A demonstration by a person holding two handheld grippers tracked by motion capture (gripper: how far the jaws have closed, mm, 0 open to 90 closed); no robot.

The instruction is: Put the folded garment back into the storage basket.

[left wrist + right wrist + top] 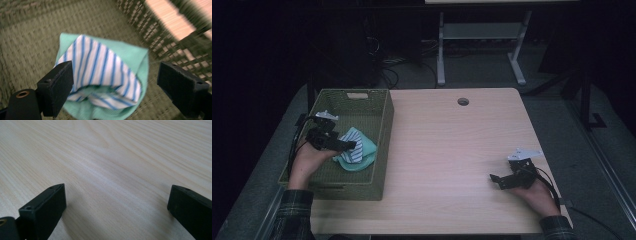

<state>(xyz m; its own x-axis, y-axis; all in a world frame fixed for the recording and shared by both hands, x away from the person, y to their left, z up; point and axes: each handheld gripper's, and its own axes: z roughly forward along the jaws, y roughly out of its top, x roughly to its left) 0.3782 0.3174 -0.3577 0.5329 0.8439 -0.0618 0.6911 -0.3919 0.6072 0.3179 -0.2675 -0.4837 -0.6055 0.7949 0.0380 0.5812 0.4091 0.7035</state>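
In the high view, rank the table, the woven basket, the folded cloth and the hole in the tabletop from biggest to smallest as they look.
1. table
2. woven basket
3. folded cloth, lying in the basket
4. hole in the tabletop

No two look close in size, so the order is clear.

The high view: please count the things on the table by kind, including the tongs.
Woven basket: 1
Folded cloth, mint green and blue-white striped: 1
Tongs, both open: 2, left tongs above the cloth and right tongs over the bare table
Total: 4
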